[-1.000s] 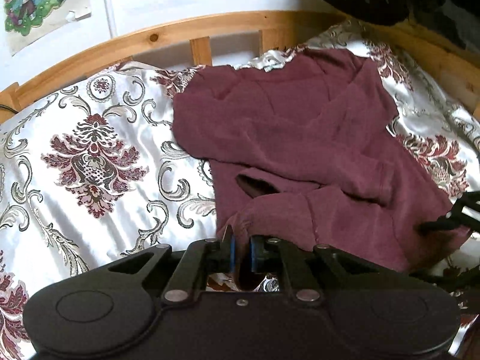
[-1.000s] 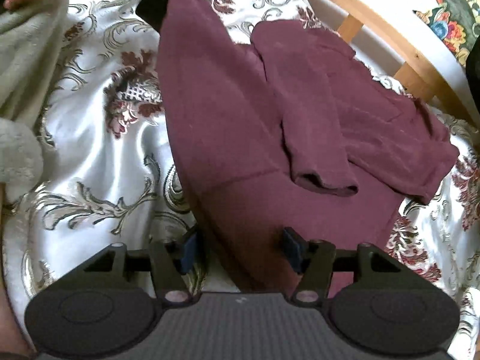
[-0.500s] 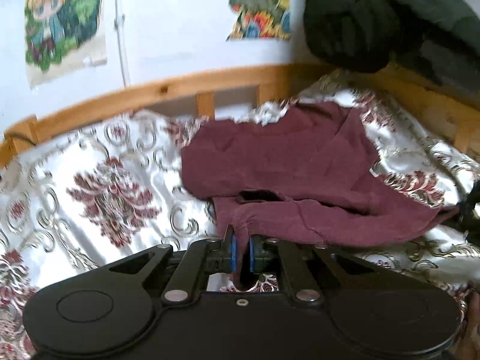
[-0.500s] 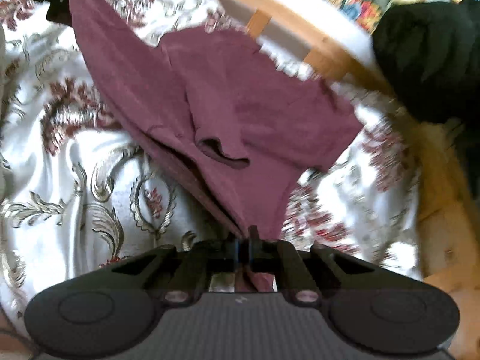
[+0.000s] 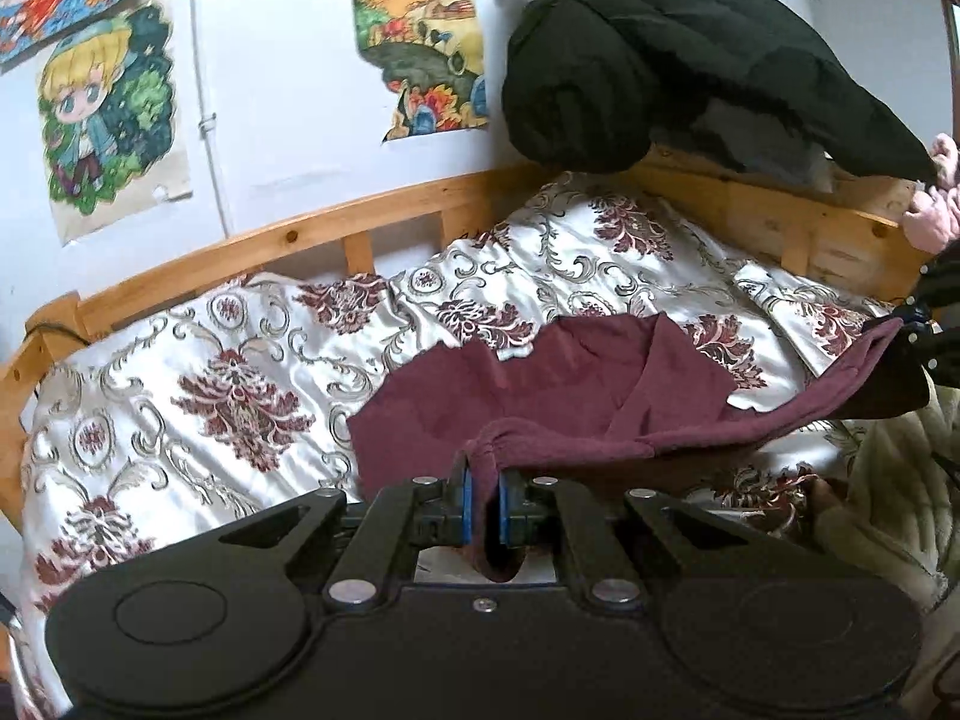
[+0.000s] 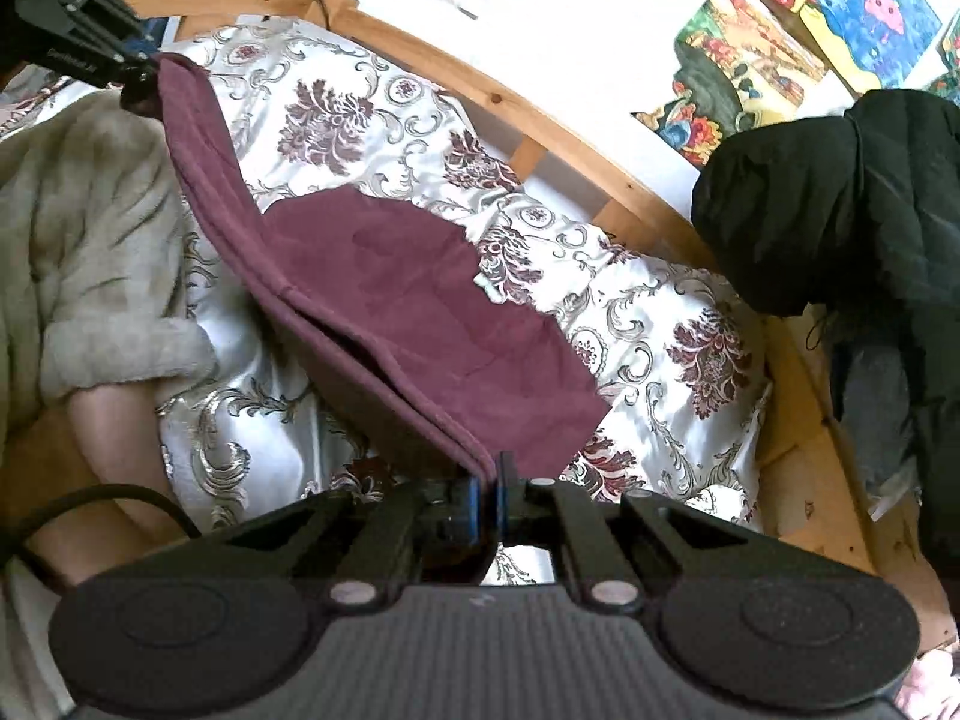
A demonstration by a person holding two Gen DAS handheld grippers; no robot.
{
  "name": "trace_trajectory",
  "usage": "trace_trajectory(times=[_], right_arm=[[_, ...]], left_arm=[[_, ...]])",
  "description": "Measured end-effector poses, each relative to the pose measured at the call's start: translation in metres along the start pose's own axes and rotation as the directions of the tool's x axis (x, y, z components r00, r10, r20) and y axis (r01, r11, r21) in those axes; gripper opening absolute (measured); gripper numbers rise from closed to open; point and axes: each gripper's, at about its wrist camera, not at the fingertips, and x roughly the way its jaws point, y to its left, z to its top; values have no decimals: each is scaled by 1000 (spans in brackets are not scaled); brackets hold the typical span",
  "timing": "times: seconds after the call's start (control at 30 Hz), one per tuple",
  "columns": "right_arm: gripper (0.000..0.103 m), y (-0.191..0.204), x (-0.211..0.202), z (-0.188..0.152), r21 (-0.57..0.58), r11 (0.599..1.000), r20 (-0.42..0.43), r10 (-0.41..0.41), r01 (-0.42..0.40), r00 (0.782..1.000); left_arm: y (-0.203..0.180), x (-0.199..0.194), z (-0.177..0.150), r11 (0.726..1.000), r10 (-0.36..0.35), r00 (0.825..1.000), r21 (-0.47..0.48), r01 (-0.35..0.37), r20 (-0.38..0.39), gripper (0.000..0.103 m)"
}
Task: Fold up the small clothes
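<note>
The step in hand looks like the lift-and-carry of a fold: the maroon garment [image 5: 540,384] has one edge raised off the bed, stretched taut between the two grippers, while the rest of it lies on the patterned bedspread [image 5: 240,360] near the wooden bed rail [image 5: 360,228].

The left gripper [image 5: 483,495] has its blue pads pressed together on a bunched corner of the cloth, a loop of fabric hanging down behind the pads. The right gripper [image 6: 487,501] is likewise closed, pinching the doubled hem at the opposite corner; its jaws have just been closing, and the cloth sits between them. From the right wrist view the left gripper shows far off at the top left, with the hem running as a straight tight line between the two.

Both grippers point forward and somewhat downward over the bed, held well apart. A person's forearm and a pale fleece sleeve [image 6: 90,228] show on the near side in the right view.

The next move probably calls for carrying the raised edge across toward the far edge of the garment, keeping both corners level so the fold line falls straight. How the sleeves lie beneath the lifted part is hard to tell.
</note>
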Motion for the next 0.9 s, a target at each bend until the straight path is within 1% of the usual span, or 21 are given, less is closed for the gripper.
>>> trace_trajectory(times=[0.13, 0.23, 0.33, 0.43, 0.57, 0.67, 0.73, 0.9], right_arm=[[6, -17, 27, 12, 3, 998, 11, -56, 56, 998], [6, -36, 59, 27, 15, 995, 22, -100, 100, 995], [6, -49, 92, 39, 0, 987, 30, -158, 158, 987], [6, -62, 127, 50, 21, 981, 34, -194, 193, 980], [6, -74, 182, 64, 62, 970, 41, -238, 236, 970], [6, -77, 223, 69, 83, 964, 36, -256, 252, 966], [6, -78, 249, 69, 95, 963, 31, -256, 252, 966], [6, -79, 300, 64, 135, 966, 29, -227, 221, 973]], left_arm=[[1, 20, 20, 999, 22, 999, 46, -23, 23, 8], [8, 50, 40, 997, 37, 999, 63, -39, 38, 8], [17, 84, 60, 996, 55, 998, 69, -58, 38, 8], [30, 128, 75, 996, 81, 997, 39, -82, 9, 8], [49, 187, 84, 992, 123, 991, -3, -123, -45, 8], [63, 228, 85, 988, 147, 985, -29, -150, -89, 9], [68, 249, 84, 986, 157, 982, -39, -162, -109, 9], [82, 289, 78, 979, 177, 975, -81, -189, -135, 12]])
